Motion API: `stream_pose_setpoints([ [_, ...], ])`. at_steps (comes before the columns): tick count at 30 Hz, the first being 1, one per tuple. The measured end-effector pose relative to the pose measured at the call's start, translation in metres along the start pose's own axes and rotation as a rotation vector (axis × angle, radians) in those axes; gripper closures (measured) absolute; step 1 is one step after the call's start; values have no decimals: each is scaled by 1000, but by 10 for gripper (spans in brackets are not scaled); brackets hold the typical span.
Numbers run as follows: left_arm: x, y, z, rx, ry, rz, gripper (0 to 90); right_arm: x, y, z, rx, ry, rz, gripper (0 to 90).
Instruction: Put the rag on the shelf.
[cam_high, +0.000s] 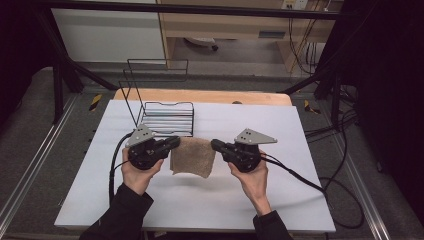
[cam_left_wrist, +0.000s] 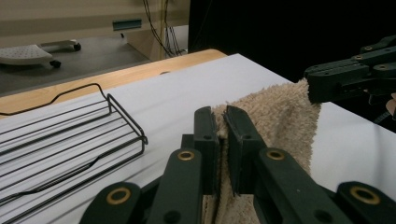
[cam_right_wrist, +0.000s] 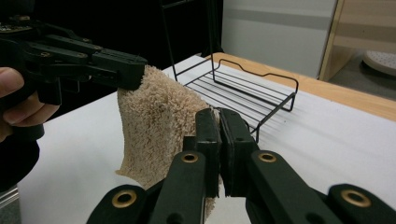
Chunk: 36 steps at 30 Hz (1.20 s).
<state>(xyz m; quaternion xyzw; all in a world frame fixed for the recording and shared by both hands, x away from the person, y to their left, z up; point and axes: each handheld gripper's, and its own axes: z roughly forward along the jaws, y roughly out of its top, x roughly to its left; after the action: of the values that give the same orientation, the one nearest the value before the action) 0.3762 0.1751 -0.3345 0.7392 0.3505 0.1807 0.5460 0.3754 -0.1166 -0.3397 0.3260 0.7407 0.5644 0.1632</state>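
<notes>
I hold a beige towel (cam_high: 193, 157) stretched between my two grippers, above the middle of the white table (cam_high: 280, 195). My left gripper (cam_high: 175, 142) has its jaws clamped on the towel's left top corner; my right gripper (cam_high: 215, 145) has its jaws clamped on the right top corner. The towel hangs down from both, lifted off the table. A black wire rack (cam_high: 167, 119) stands just beyond, on the far left.

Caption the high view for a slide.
Both tools, left and right, hold a tan towel above the table.
</notes>
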Motion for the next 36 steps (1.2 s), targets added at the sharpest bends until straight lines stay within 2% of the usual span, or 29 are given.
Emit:
stream_pose_setpoints([
  [19,10,25,-15,-76,19,0,831,6,35,6,-61,-8,-46,874],
  [28,18,39,-21,-99,39,2,831,9,53,11,-98,-17,-64,874],
  [36,27,49,-27,-117,54,-8,832,14,66,20,-110,-25,-82,874],
])
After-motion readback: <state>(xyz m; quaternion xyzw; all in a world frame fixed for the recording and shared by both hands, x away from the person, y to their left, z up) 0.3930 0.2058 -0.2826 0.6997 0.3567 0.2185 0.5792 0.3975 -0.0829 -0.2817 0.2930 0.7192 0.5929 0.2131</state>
